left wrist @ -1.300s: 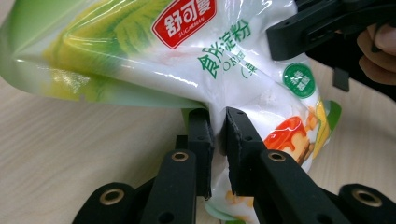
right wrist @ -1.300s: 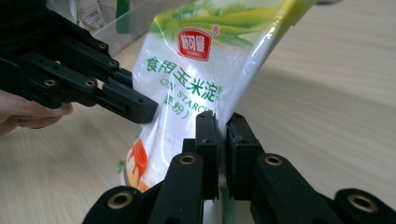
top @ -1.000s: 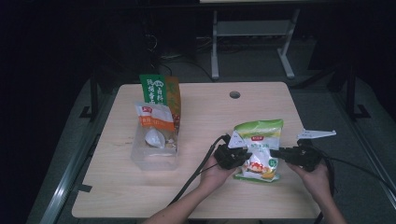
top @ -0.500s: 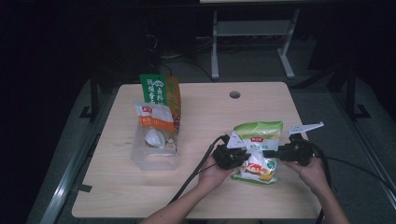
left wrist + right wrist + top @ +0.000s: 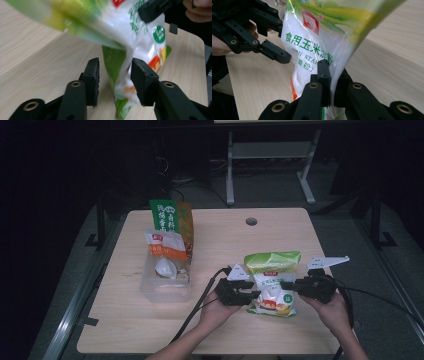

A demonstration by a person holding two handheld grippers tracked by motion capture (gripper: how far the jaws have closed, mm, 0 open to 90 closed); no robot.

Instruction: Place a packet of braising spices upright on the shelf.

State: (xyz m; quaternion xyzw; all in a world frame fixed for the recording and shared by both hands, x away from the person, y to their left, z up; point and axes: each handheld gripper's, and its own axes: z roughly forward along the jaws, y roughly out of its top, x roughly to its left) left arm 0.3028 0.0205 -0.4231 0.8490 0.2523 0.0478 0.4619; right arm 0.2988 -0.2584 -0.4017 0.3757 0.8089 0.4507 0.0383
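On the table, left side: clear tub [image 5: 167, 287] holding a small red-and-white packet [image 5: 165, 244] and a white pouch [image 5: 164, 268]; a tall green-and-orange bag [image 5: 172, 217] stands at its far end.
Table: pale wood [image 5: 130, 330], cable hole [image 5: 251, 221] near the far edge.
Left gripper [image 5: 243, 291]: jaws apart, straddling the bag's edge with a gap on either side; nothing pinched.
Starch bag [image 5: 272, 282]: green-and-white, front right of centre, between the two grippers, apparently raised off the table.
Right gripper [image 5: 292, 285]: jaws clamped on the bag's opposite edge, film squeezed between the pads [image 5: 323, 75].
Risk: held by one thin edge alone, the bag may slip, swing or tear.
Risk: the left jaws, if they close off-centre, may miss the film or crumple it.
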